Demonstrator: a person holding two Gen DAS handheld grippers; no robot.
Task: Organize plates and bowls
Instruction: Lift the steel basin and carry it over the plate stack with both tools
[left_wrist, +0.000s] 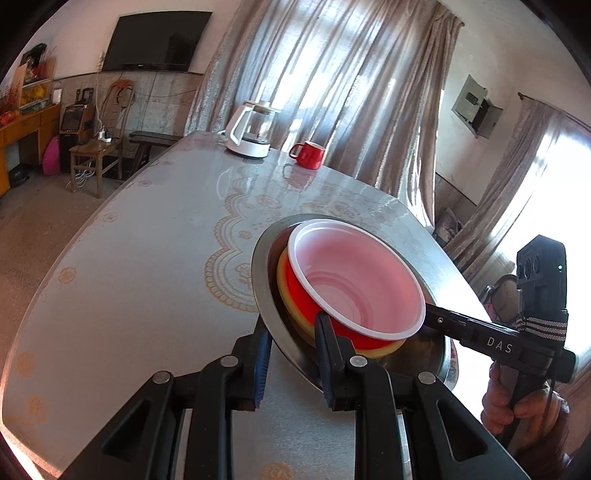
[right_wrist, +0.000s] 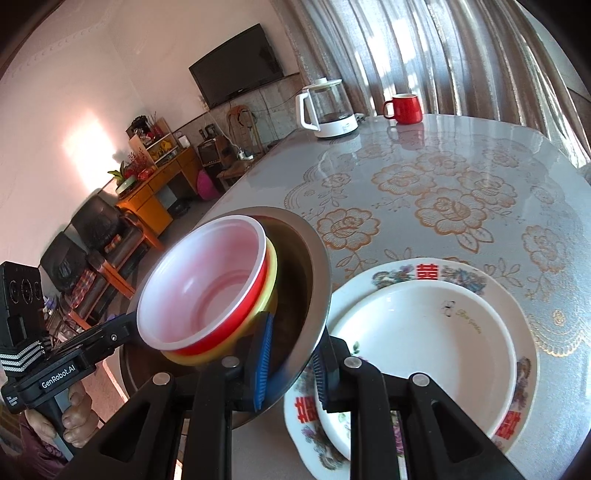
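A steel bowl (left_wrist: 263, 273) (right_wrist: 312, 254) is held tilted above the table, with a yellow bowl (left_wrist: 282, 275) (right_wrist: 274, 275) nested in it. Inside the yellow one sits a red bowl with a white inside (left_wrist: 354, 273) (right_wrist: 207, 280). My left gripper (left_wrist: 291, 350) is shut on the steel rim's near edge; in the right wrist view it (right_wrist: 123, 326) reaches in from the left. My right gripper (right_wrist: 291, 363) is shut on the opposite rim and shows in the left wrist view (left_wrist: 430, 314) at the right. A white plate (right_wrist: 424, 350) lies on a flowered plate (right_wrist: 524, 295) just right of the bowls.
A white glass kettle (left_wrist: 251, 129) (right_wrist: 328, 107) and a red mug (left_wrist: 308, 155) (right_wrist: 404, 107) stand at the table's far end. The table (left_wrist: 147, 258) (right_wrist: 443, 184) has a glossy flowered cover. A wooden chair (left_wrist: 99, 147) stands beyond its left edge.
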